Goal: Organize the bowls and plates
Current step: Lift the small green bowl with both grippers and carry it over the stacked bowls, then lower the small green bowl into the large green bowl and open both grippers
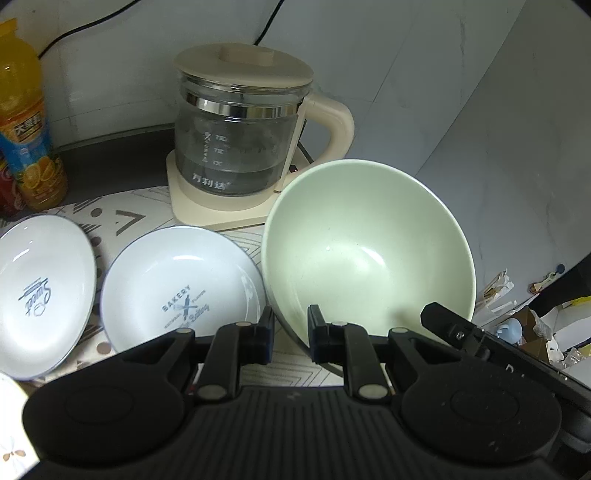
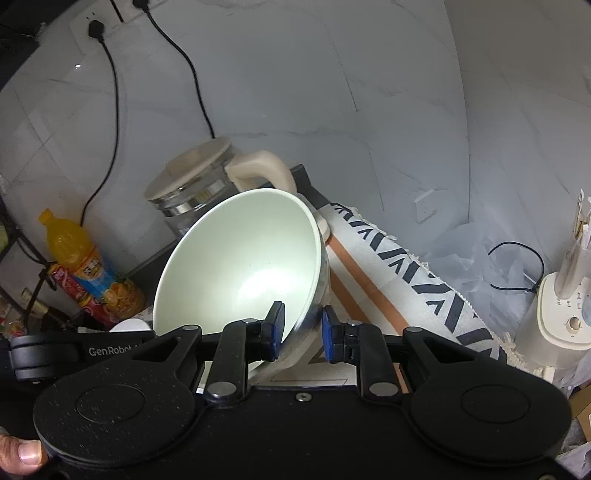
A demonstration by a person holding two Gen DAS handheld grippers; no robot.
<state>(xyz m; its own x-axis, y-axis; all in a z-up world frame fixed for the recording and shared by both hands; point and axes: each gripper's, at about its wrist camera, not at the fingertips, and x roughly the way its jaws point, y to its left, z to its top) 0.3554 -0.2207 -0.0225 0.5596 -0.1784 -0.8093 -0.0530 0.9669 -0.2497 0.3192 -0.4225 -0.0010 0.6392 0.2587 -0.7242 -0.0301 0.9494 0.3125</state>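
Gripping: pale green bowl (image 1: 365,251), both tools.
Left gripper (image 1: 291,332): pinching near rim.
Right gripper (image 2: 303,330): pinching opposite rim (bowl tilted).

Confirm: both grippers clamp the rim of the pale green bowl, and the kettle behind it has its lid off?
Not quite. The kettle has its lid on; the left wrist view shows the beige lid seated on the glass body. The rest holds: left gripper and right gripper both clamp the pale green bowl by its rim.

Grey marbled wall tiles (image 2: 369,92), sockets (image 2: 92,22)
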